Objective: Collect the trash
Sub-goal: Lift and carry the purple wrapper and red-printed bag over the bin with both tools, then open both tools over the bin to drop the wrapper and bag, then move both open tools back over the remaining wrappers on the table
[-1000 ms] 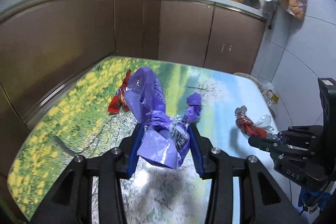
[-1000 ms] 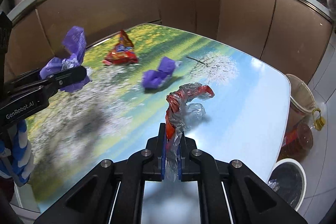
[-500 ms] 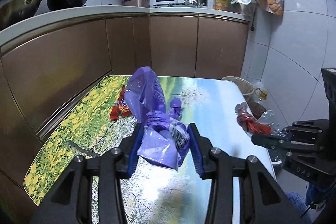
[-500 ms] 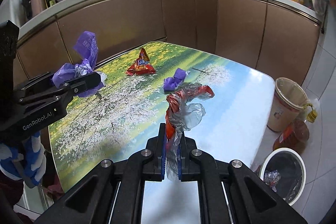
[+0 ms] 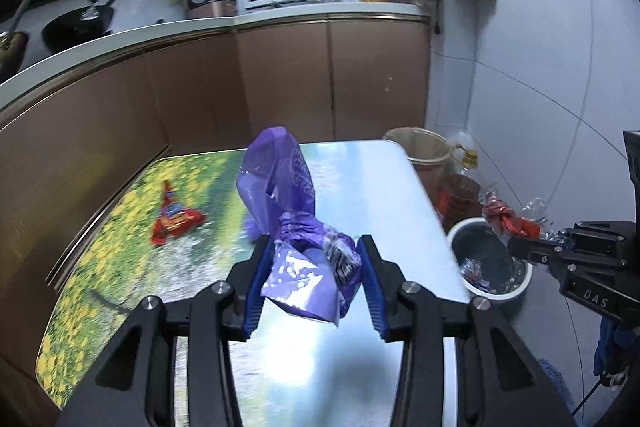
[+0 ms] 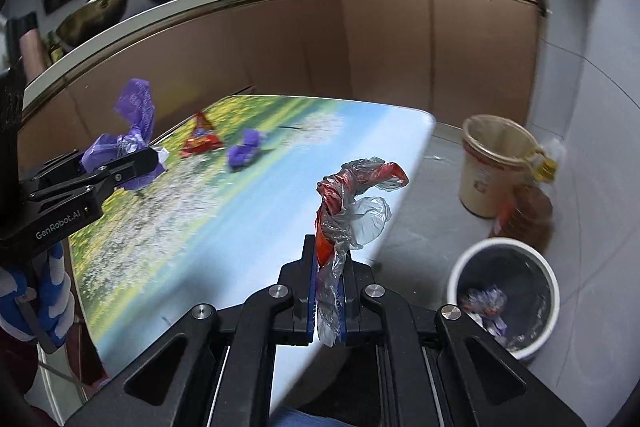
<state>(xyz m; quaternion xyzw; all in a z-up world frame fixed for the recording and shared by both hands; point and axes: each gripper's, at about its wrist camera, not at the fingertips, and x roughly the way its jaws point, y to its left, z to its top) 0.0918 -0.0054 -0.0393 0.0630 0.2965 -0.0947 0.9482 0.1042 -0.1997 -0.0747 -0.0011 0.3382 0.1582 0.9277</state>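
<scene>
My left gripper (image 5: 314, 267) is shut on a crumpled purple wrapper (image 5: 292, 223) and holds it above the table; it also shows in the right wrist view (image 6: 128, 155). My right gripper (image 6: 327, 291) is shut on a twisted red and clear plastic wrapper (image 6: 348, 195), held past the table's right edge, above and left of the white trash bin (image 6: 504, 291). In the left wrist view that wrapper (image 5: 508, 219) hangs over the bin (image 5: 488, 259). A red snack packet (image 5: 174, 219) and a small purple wrapper (image 6: 244, 151) lie on the table.
The table (image 5: 360, 195) has a printed landscape top and stands against brown kitchen cabinets (image 5: 280, 83). On the floor by the bin stand a beige bucket (image 6: 492, 167) and an oil bottle (image 6: 528, 211). The bin holds some wrappers (image 6: 484, 303).
Both grippers have lifted and swung right with their wrappers. The trash bin has come into view; the right gripper now sits close to it, off the table's edge.
</scene>
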